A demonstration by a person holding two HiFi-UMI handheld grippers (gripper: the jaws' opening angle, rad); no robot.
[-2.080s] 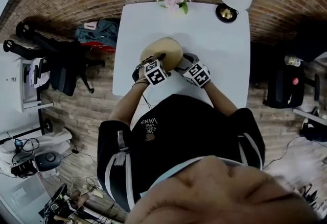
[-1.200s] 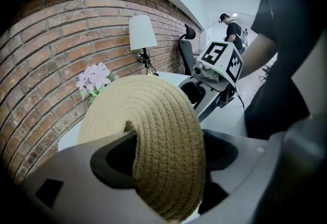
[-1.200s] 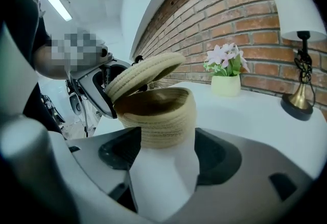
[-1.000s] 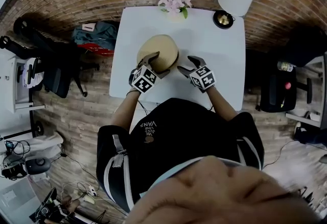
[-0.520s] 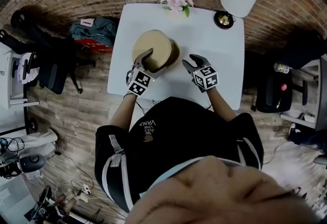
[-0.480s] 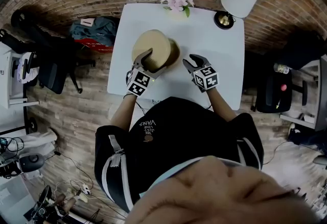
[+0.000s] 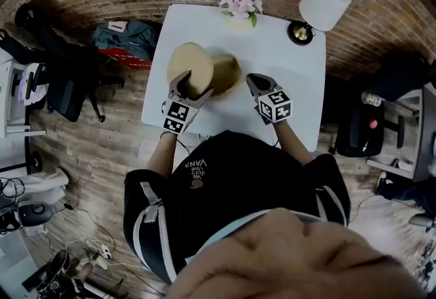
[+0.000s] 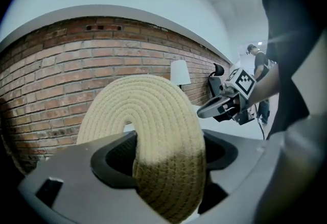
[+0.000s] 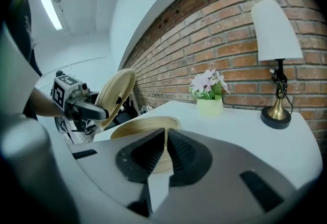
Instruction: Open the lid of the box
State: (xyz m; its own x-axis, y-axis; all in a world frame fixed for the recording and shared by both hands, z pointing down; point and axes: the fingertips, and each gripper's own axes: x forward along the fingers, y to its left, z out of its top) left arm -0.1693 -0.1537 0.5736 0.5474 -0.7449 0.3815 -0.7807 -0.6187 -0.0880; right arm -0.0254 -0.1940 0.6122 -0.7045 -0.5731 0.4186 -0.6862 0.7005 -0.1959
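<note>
Presently gripping lid (image 7: 188, 65) tilted in left gripper (image 7: 196, 82) fingers, off box (image 7: 228, 73) by worktop's (image 7: 289, 63) left edge; right gripper (image 7: 252, 78) fingers just closed, apparently empty.

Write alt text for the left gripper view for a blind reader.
The left gripper grips a round woven lid on edge between its fingers in front of a brick wall. Beyond it are a white lamp and the right gripper, its fingers just closed on nothing.
</note>
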